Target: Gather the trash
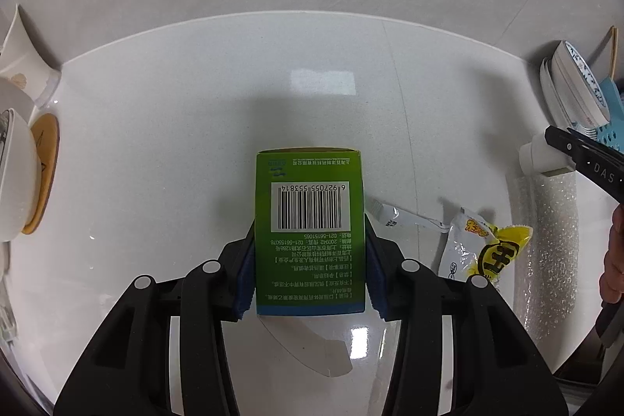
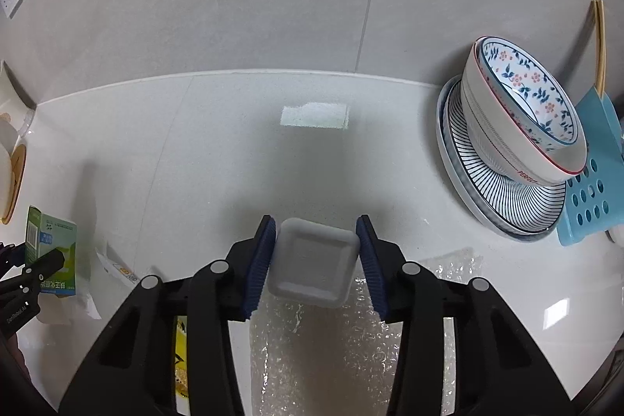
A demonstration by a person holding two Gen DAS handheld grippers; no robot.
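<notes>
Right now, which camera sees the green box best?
The left wrist camera. There the green box fills the middle, held in the left claw, with its barcode and print clear. The right wrist camera shows it only small at the far left edge, partly hidden behind that claw.

Brightly, evenly lit from overhead, with window-like glare patches on the glossy table [image 1: 163, 151], soft shadows under each tool, sharp centres, heavy fisheye bending and dark vignetted corners.
</notes>
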